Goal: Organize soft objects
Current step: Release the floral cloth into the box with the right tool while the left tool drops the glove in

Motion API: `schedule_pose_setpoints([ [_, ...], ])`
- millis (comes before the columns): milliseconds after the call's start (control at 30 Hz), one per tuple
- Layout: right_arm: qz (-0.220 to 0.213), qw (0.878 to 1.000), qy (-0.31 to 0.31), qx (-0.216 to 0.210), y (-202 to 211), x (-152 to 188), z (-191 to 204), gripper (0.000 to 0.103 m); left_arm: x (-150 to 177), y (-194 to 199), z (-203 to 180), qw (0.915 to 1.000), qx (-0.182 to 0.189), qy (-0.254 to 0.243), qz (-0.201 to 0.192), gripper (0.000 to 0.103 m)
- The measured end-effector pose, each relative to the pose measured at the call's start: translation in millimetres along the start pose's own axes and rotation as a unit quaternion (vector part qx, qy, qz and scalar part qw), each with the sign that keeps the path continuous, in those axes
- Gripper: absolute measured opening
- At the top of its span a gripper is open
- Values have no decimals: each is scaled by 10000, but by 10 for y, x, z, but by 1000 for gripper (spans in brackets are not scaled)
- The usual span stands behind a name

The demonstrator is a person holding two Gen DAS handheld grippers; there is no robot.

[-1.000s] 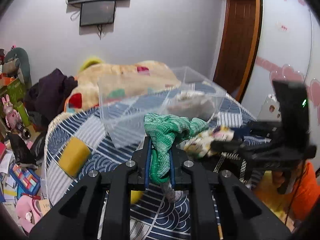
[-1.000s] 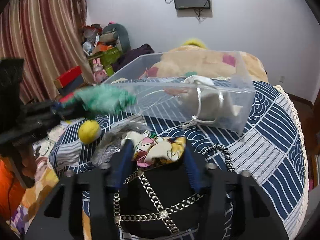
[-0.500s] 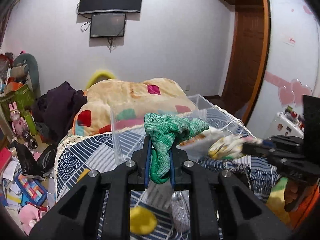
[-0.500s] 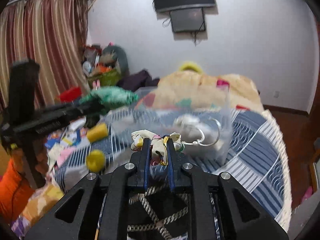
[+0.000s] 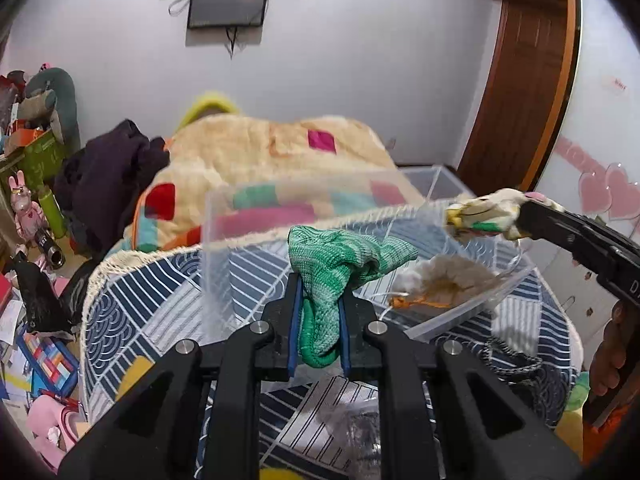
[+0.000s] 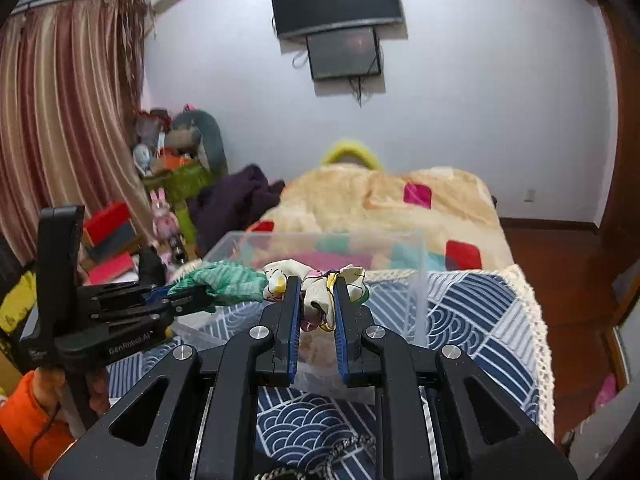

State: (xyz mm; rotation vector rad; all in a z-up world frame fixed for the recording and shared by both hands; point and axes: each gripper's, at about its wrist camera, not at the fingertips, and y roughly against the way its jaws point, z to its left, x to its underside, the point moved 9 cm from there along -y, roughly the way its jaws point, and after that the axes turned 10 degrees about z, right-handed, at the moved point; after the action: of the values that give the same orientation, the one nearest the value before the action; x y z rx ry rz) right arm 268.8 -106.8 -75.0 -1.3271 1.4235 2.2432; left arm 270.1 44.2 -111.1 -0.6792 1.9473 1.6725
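Now both loads are airborne: a second ago our right tongs (image 6: 316, 300) stood wide over a floral cloth lying on the bed; they have since closed on it and lifted. The floral cloth (image 6: 320, 294) sits pinched between the narrowed jaws, its ends spilling out to either side. Our left tongs (image 5: 319, 308) keep their clamp on the green knit cloth (image 5: 336, 268), which bunches up and forward of the tips. Just ahead of both tongs, and a little below them, stands the clear plastic bin (image 5: 224, 240) on the blue patterned bedspread (image 5: 152, 304), a pale cloth (image 5: 440, 276) already lying inside. We judge the pickup finished and the drop into the bin next; both cloths hang near its open top, so the remaining travel looks short.
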Motion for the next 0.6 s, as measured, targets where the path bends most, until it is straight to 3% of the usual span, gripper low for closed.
schedule_pose_setpoints([
  [167,548,9982,211,133,-324,152,11,15,37,-167,-80,9996,-55,-146,224,18],
  [200,606,9977,259,150,-340,176,7,17,50,-174,-95,9995,-59,-185,247,21],
  [267,672,9969,335,242,-365,217,7,18,60,-146,-92,9995,-143,-213,198,37],
  [300,688,9968,342,243,-363,238,9,24,61,-123,-83,9995,-160,-206,170,44],
  [333,697,9968,332,223,-355,240,3,30,67,-95,-75,9996,-145,-178,145,61],
  [367,699,9969,319,196,-348,244,-14,32,74,-53,-69,9998,-101,-128,100,69],
  [500,627,9975,286,167,-237,281,-58,48,105,156,-69,9998,3,-186,-75,71],
  [600,542,9980,291,174,-124,313,-78,64,142,364,-15,9990,-189,-311,-269,85],
])
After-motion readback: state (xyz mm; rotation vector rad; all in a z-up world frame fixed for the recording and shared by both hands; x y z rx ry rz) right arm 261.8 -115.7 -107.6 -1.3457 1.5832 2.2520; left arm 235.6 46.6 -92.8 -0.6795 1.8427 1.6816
